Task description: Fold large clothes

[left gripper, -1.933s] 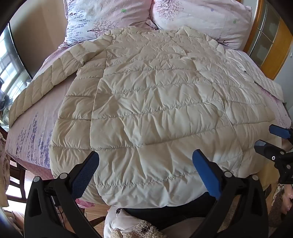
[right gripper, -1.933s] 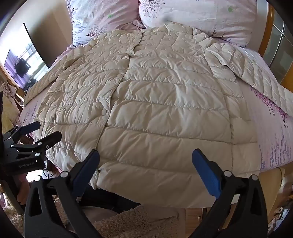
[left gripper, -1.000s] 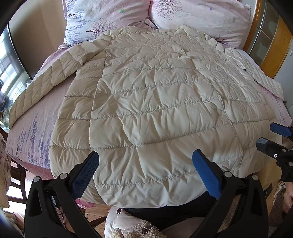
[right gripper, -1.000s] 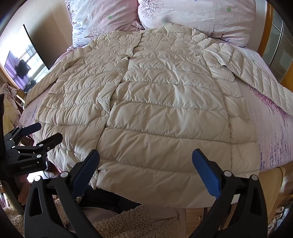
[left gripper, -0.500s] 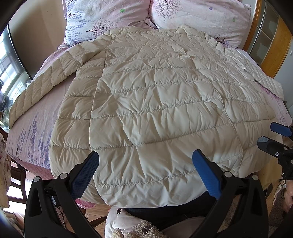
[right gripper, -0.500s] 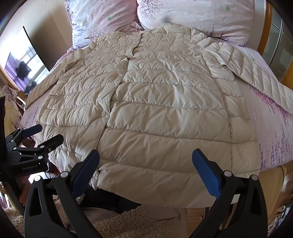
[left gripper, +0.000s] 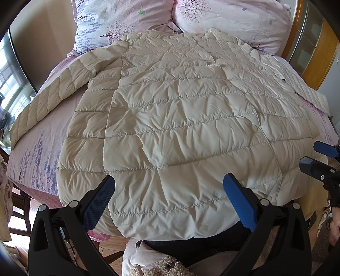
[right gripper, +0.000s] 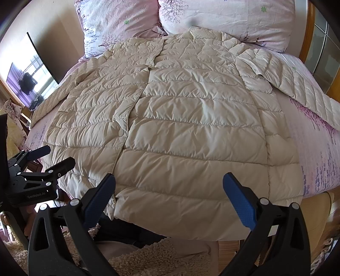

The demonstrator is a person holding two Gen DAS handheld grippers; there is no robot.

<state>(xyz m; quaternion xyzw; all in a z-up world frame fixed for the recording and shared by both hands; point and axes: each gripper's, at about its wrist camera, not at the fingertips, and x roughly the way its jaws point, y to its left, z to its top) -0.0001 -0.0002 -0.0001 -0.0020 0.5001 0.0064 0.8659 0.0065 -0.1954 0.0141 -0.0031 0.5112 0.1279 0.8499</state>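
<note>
Here, through the left wrist camera, I see the cream quilted down coat (left gripper: pixel 180 131) spread flat, front side up, across the bed with the pink floral sheet (left gripper: pixel 38 148), its collar up against the two pink floral pillows (left gripper: pixel 231 19). One sleeve runs out toward the left edge of the mattress and the hem hangs over the near edge. My left gripper (left gripper: pixel 169 201) hovers above that hem with its blue-padded jaws wide apart, holding nothing. At the right border I can see my right gripper (left gripper: pixel 316 156), its jaws also parted, just beside the coat's lower corner.

Through the right wrist camera, the same cream coat (right gripper: pixel 191 127) fills the bed, the buttoned front placket running down left of centre and the other sleeve stretched over the pink sheet (right gripper: pixel 314 152) to the right. My right gripper (right gripper: pixel 169 200) sits above the hem, jaws spread and empty. My left gripper (right gripper: pixel 53 157) shows at the left edge, open, near the hem's other corner. A dark wall-mounted screen (right gripper: pixel 31 80) hangs at far left.
</note>
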